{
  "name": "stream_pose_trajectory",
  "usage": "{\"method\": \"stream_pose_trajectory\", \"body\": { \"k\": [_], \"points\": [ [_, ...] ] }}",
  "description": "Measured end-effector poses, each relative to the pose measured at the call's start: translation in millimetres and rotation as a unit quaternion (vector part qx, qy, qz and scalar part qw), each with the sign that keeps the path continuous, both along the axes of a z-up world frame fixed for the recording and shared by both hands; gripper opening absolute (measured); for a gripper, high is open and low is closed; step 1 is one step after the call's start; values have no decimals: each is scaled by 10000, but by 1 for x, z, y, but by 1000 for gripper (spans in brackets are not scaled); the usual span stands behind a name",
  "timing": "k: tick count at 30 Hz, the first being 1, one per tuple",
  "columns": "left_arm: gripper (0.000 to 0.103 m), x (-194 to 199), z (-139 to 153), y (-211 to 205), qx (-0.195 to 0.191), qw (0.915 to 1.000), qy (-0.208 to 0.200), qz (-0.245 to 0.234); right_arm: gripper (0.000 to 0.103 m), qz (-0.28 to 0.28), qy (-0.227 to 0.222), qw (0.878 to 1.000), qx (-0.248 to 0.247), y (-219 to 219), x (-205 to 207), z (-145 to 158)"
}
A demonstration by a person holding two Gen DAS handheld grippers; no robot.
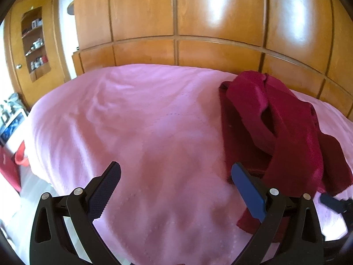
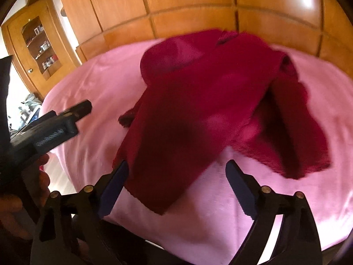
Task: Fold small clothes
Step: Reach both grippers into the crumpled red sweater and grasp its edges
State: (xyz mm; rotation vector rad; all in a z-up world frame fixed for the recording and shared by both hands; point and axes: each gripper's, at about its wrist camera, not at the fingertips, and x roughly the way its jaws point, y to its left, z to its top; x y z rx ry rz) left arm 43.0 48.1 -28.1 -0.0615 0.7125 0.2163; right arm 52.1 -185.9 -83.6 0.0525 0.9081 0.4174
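The crumpled dark red fabric garment [image 2: 198,101] on the pink bedsheet [image 2: 92,84] is smeared by motion in the right wrist view, so its folds and edges cannot be made out. Its near edge lies hidden behind the left gripper's blue finger [image 1: 249,194] in the left wrist view, and its right side runs towards that picture's rim. Far left of the garment, the small items on the wooden cabinet's shelves [image 1: 35,44] are too small to identify.
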Motion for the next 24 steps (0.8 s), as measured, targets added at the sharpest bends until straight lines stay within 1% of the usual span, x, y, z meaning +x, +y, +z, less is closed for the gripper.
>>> {"method": "stream_pose_trajectory", "body": {
  "k": [2, 3, 4, 5, 6, 7, 8, 9, 10, 13, 15, 16, 17, 19, 21, 22, 24],
  "points": [
    [99, 1, -1, 5, 19, 10000, -1, 62, 82, 91, 217, 9996, 153, 4, 9, -6],
    [99, 1, -1, 7, 27, 10000, -6, 90, 77, 126, 279, 9994, 181, 5, 13, -7],
    [99, 1, -1, 8, 34, 9999, -7, 103, 67, 147, 331, 9992, 151, 7, 16, -9],
    [99, 2, -1, 9, 38, 9999, -4, 115, 59, 166, 363, 9992, 22, 12, 20, -12],
    [99, 3, -2, 11, 46, 9999, 13, 132, 45, 211, 395, 9990, -43, 15, 22, -13],
    [99, 4, -3, 11, 46, 9999, 25, 146, 32, 272, 415, 9988, -57, 16, 23, -13],
    [99, 5, -3, 13, 37, 9999, 39, 159, 25, 359, 385, 9986, -71, 18, 22, -10],
    [99, 6, -4, 14, 41, 9999, 49, 154, 14, 415, 315, 9985, -141, 19, 22, -6],
    [99, 7, -4, 14, 53, 9999, 61, 142, 11, 432, 209, 9986, -216, 19, 20, -1],
    [99, 11, -4, 15, 36, 9999, 151, 38, 10, 446, -132, 9987, -207, 5, 19, 25],
    [99, 13, -5, 15, 4, 9998, 201, -45, 10, 276, -473, 9978, -362, -13, 19, 46],
    [99, 13, -5, 15, -10, 9998, 210, -69, 10, 128, -634, 9970, -433, -24, 21, 56],
    [99, 14, -5, 16, -54, 9997, 217, -104, 10, -139, -866, 9946, -554, -44, 24, 71],
    [99, 15, -6, 16, -160, 9995, 237, -167, 10, -534, -1163, 9889, -752, -69, 31, 86],
    [99, 17, -7, 14, -153, 9990, 291, -294, 10, -1120, -1474, 9764, -1112, -106, 42, 101],
    [99, 19, -8, 12, -166, 9986, 316, -390, 9, -1525, -1610, 9661, -1320, -130, 51, 108],
    [91, 23, -8, 6, -291, 9966, 367, -682, 9, -2057, -1717, 9490, -1662, -163, 68, 113]
  ]
}}
